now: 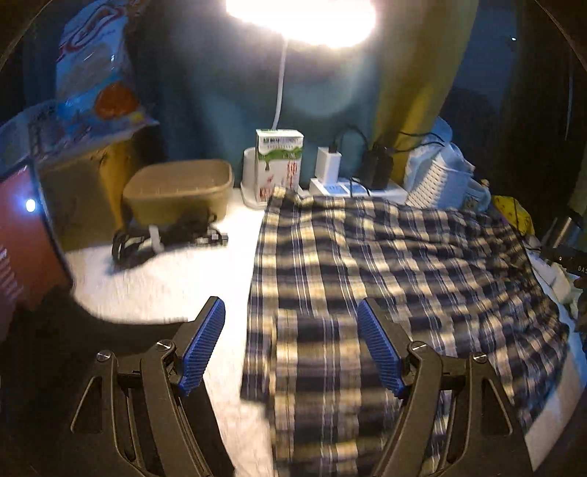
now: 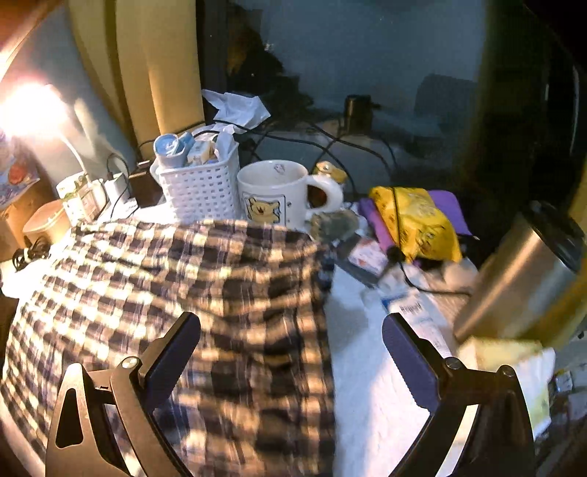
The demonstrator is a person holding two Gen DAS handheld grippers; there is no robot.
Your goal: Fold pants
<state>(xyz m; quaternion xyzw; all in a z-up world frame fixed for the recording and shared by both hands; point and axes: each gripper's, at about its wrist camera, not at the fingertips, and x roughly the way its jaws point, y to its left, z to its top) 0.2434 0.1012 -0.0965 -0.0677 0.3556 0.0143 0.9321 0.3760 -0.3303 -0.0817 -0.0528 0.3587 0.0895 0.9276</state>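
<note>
Navy and cream plaid pants point(image 1: 385, 257) lie spread on a white table point(image 1: 165, 279), with one leg or end folded toward me at the front. My left gripper point(image 1: 291, 312) is open, its blue pads point(image 1: 209, 330) either side of the near folded strip, holding nothing. In the right wrist view the pants point(image 2: 183, 279) cover the left and middle. My right gripper point(image 2: 291, 328) is open and empty above their right edge, one finger over cloth, the other over bare table point(image 2: 356, 330).
Left view: a tan tub point(image 1: 179, 187), a black cable bundle point(image 1: 161, 238), a carton point(image 1: 280, 161), chargers point(image 1: 367, 168), a bright lamp point(image 1: 301, 18). Right view: a white basket point(image 2: 200, 187), a bear mug point(image 2: 282, 192), a yellow bag point(image 2: 414, 220), a steel flask point(image 2: 528, 271).
</note>
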